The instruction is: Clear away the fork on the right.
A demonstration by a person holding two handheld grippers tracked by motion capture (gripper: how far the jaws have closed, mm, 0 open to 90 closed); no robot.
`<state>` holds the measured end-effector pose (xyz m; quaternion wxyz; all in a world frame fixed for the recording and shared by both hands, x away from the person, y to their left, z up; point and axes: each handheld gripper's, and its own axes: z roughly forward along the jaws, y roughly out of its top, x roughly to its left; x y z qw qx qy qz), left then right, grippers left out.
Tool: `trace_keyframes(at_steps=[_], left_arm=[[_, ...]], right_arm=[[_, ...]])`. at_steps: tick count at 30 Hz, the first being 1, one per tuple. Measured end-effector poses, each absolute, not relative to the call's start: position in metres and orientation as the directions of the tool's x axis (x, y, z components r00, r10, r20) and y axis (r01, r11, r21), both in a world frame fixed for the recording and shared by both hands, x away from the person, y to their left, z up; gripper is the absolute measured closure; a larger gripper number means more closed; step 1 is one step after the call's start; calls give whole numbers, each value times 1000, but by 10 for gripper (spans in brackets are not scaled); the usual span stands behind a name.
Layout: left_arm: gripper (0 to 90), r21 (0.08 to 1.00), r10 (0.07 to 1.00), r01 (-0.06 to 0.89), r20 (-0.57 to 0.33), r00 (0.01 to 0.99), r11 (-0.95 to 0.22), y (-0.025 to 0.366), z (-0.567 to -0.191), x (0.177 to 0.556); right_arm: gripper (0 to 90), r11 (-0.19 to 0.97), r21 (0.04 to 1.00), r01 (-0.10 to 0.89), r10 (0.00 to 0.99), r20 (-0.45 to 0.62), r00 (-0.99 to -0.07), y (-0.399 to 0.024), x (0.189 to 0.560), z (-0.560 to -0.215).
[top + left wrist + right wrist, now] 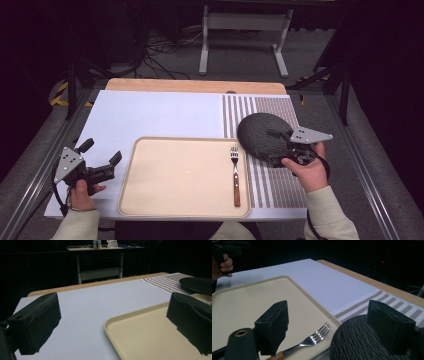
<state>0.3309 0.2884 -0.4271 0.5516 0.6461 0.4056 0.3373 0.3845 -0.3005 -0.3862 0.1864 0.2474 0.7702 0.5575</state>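
A person's right gripper [276, 145] hovers low over the near edge of a dark textured plate [260, 135], its two black jaws spread wide with nothing pinched between them; in the right gripper view one jaw hangs above the plate's ridged surface and the other above the tray, so the plate lies free on the striped placemat [280, 185]. The wide spread suggests a tool either just let go or lining up to straddle the rim, and the pictures alone do not say which.

Just left of the plate, a fork [235, 172] with a wooden handle lies lengthwise along the right side of the beige tray [150, 200], tines pointing away from the person, placed as at a table setting. The tray's middle is bare, and the plate looks sized to sit there.

Across the table, the left gripper [102, 160] is held off the tray's left edge above the white table cover [165, 110], jaws likewise wide apart and empty, parked clear of the work as though waiting its turn. The left hand [82, 192] holds that gripper at the near corner; the right hand [307, 172] grasps the other from behind.
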Motion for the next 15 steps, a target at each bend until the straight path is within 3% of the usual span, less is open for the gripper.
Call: trace_keyframes(at_steps=[8,15], left_arm=[[0,988,896,139,-4,444,-65,287,-427,329],[0,988,893,136,-3,451,-66,288,-428,329]], right_arm=[[166,173,967,188,644,33,-764,-334,371,-418],[164,170,957,233,669,61,-741,-347,366,-437]])
